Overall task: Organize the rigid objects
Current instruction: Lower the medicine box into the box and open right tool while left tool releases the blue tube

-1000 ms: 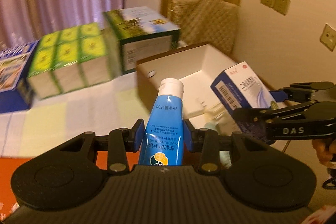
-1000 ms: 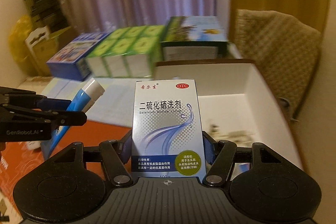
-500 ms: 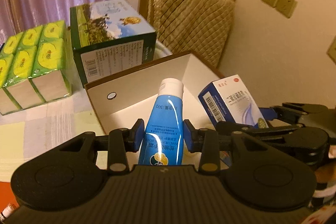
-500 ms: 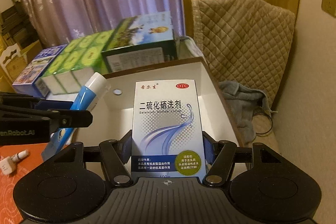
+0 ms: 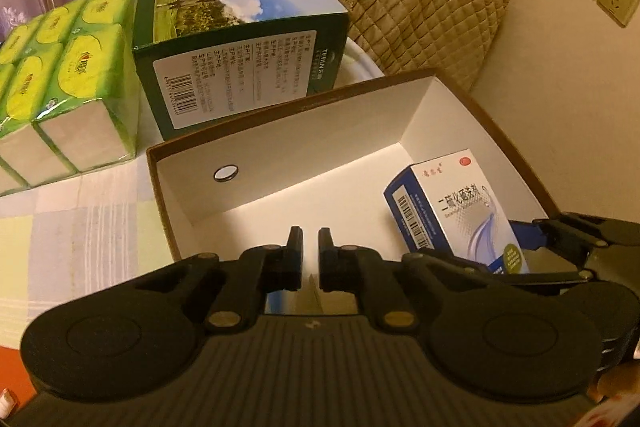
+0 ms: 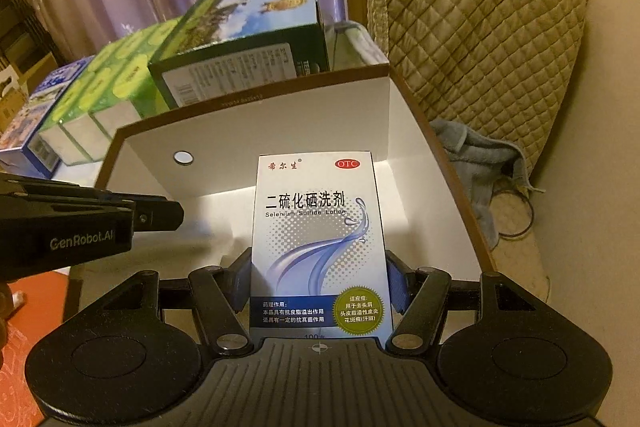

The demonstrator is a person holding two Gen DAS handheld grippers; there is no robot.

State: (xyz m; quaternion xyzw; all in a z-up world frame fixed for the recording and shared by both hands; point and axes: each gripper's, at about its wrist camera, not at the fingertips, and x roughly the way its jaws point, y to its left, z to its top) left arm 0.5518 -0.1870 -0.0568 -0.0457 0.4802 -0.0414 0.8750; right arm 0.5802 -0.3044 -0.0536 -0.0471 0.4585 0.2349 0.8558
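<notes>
The left gripper [image 5: 310,247] has just closed its jaws to nearly together with nothing between them; the blue tube it carried a moment ago is no longer in view, and where it ended up cannot be told from these views, though the box below is the likely place. Straight ahead of and beneath its fingertips lies the open cardboard box [image 5: 280,131], white inside, with what floor shows looking bare. To the left gripper's right, the right gripper [image 6: 318,283] is clamped on the upright lotion carton [image 6: 316,239], its blue pads pressing both narrow sides, and it holds the carton over the box interior, above the floor and short of the far wall. Beyond the box, away from both tools, stand the green milk carton [image 5: 240,27] and the tissue packs [image 5: 68,83], with a quilted chair [image 6: 480,27] further right. By my reading the tube's placement is finished and the lotion carton's is not yet done: it remains to be lowered into the box and let go. Whether more items wait outside cannot be seen.
</notes>
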